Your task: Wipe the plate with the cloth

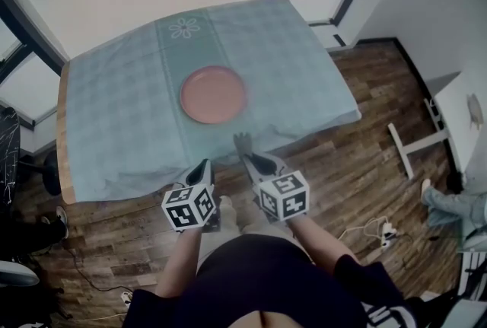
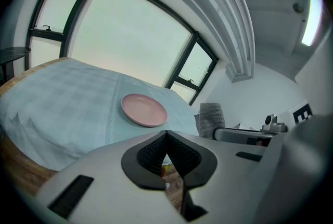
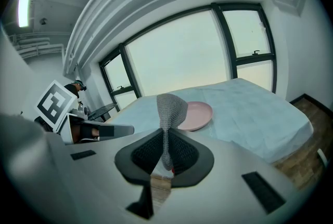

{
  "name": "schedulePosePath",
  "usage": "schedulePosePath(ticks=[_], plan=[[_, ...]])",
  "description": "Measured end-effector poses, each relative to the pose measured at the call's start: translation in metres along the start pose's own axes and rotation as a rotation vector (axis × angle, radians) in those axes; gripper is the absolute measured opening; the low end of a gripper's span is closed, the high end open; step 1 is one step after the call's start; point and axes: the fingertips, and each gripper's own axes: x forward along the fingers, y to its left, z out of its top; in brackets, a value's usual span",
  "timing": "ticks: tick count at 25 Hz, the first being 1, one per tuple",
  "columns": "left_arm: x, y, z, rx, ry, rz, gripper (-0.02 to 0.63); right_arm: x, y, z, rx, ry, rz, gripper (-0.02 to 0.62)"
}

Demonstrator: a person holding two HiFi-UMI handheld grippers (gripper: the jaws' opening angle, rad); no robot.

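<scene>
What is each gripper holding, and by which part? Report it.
The right gripper holds the grey cloth by its lower end. The left gripper is shut on nothing.

I note soft daylight from overexposed windows [image 3: 179,59]; the head view is hazy and dim below. Both gripper views show strong fisheye bending and dark corners.
</scene>
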Motion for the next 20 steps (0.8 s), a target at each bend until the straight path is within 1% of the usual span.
schedulePosePath(ticks=[7,20], plan=[[-0.014,-0.014,-0.012,0.007,-0.007,-0.004,0.012,-0.024,0.003,-0.010,0.011,-0.020,-0.009,0.032],[-0.023,-0.023,-0.013,0.023,-0.023,-0.018,0.012,-0.040,0.010,-0.011,0.027,-0.063,-0.018,0.032]])
